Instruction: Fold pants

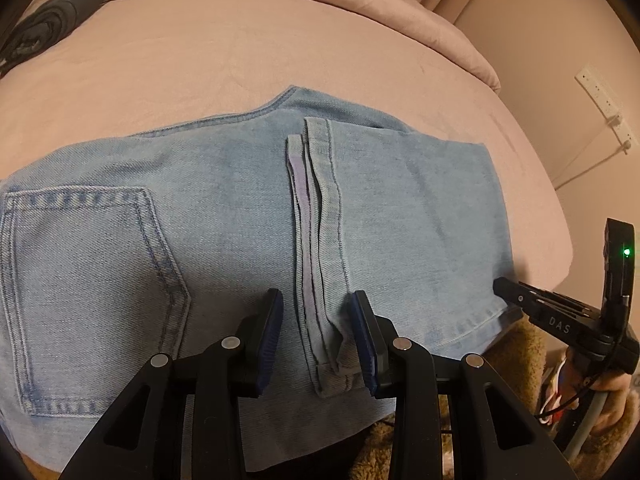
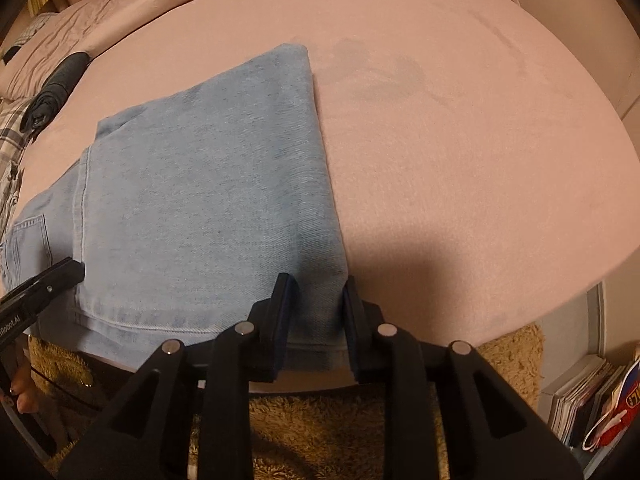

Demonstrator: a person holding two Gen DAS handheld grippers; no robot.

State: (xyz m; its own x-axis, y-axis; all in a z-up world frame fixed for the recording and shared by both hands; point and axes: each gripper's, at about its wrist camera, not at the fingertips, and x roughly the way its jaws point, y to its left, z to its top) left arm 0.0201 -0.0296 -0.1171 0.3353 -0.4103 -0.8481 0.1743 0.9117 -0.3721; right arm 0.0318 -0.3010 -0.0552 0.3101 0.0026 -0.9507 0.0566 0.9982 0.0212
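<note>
Light blue jeans (image 1: 224, 208) lie folded on a pink bed (image 1: 200, 52), back pocket (image 1: 84, 272) up at the left. Two leg hems (image 1: 320, 216) lie across the middle. My left gripper (image 1: 318, 300) straddles the near ends of those hems; its right pad (image 1: 364, 340) touches the curled hem end and its left pad stands clear, so it is open. In the right wrist view my right gripper (image 2: 318, 284) is shut on the near right corner of the jeans (image 2: 208, 184), denim filling the gap between its pads. Each gripper shows in the other view: right gripper (image 1: 500, 286), left gripper (image 2: 74, 268).
A dark rolled garment (image 2: 56, 88) and plaid cloth (image 2: 12, 136) lie at the bed's far left. Tan fleece (image 2: 320, 432) is below the bed's near edge. Books (image 2: 580, 392) stand low at the right. A socket strip (image 1: 604, 108) is on the wall. Pink bed spreads right of the jeans.
</note>
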